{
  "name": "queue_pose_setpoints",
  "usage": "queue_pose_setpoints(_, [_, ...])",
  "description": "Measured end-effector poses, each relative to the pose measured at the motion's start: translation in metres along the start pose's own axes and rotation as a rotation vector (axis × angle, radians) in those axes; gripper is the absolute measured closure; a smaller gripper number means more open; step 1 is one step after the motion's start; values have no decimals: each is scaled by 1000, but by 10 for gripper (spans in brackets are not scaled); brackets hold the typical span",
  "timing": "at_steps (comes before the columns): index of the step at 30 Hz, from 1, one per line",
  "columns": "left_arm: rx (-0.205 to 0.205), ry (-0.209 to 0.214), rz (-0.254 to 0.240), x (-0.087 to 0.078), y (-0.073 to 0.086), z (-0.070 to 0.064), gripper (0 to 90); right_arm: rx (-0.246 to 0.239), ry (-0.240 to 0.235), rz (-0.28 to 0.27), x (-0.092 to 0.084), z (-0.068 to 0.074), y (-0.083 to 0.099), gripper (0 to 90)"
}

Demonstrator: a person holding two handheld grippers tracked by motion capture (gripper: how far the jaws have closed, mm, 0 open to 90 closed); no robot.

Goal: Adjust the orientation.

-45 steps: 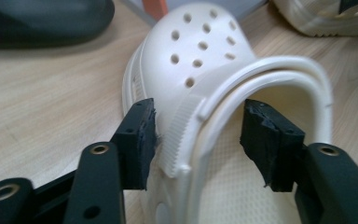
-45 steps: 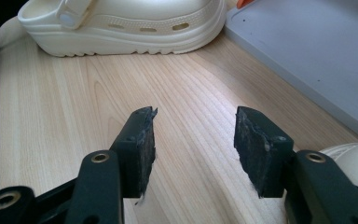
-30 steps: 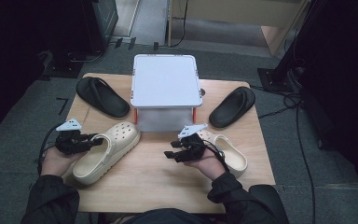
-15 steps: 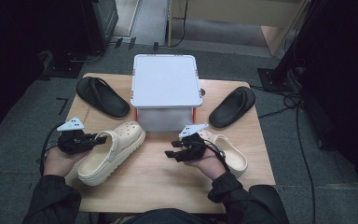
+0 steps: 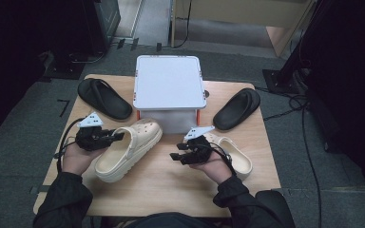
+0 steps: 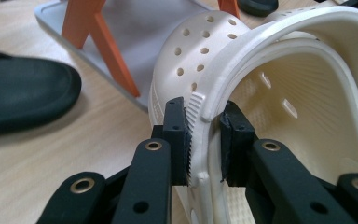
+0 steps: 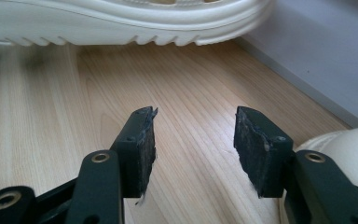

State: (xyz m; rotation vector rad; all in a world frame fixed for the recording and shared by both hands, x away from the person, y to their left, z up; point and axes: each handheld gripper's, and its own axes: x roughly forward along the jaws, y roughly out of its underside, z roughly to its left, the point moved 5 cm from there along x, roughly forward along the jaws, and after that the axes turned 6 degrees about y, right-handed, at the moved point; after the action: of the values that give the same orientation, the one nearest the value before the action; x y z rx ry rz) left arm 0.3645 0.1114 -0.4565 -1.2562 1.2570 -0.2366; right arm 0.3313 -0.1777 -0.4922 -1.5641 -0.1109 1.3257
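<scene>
Left gripper view, left tongs pinching cream clog rim, right tongs spread, empty.

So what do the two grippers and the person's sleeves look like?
Both the left gripper and right gripper are black, with brass-coloured rivets, worn black pads, a grey three-cornered plate on top and a trailing black cable. The sleeves are dark.

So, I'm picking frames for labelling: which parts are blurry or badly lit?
High view: soft overall, surroundings nearly black beyond the light wooden table. Left gripper view: the cream perforated clog is sharp at the jaws, the black slide sandal blurred. Right gripper view: jaw bases out of focus, wood grain crisp.
</scene>
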Motion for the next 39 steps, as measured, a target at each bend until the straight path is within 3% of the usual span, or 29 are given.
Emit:
queue_pose_setpoints(9, [14, -26, 5, 22, -14, 1, 759, 10, 19, -16, -2, -2, -1, 487])
queue_pose_setpoints(14, [-13, -58, -11, 33, -18, 7, 756, 14, 37, -19, -2, -4, -2, 488])
queue_pose_setpoints(17, [-16, -73, 28, 43, -14, 8, 749, 3, 45, -25, -2, -4, -3, 489])
queue_pose_setpoints(31, [-49, 16, 71, 53, -5, -9, 652, -4, 47, -46, 2, 3, -8, 518])
queue_pose_setpoints(34, [-85, 55, 66, 50, -4, -8, 624, -11, 43, -46, 2, 5, -8, 523])
queue_pose_setpoints(39, [-82, 86, 52, 39, -1, -8, 581, -10, 38, -49, 2, 7, -8, 546])
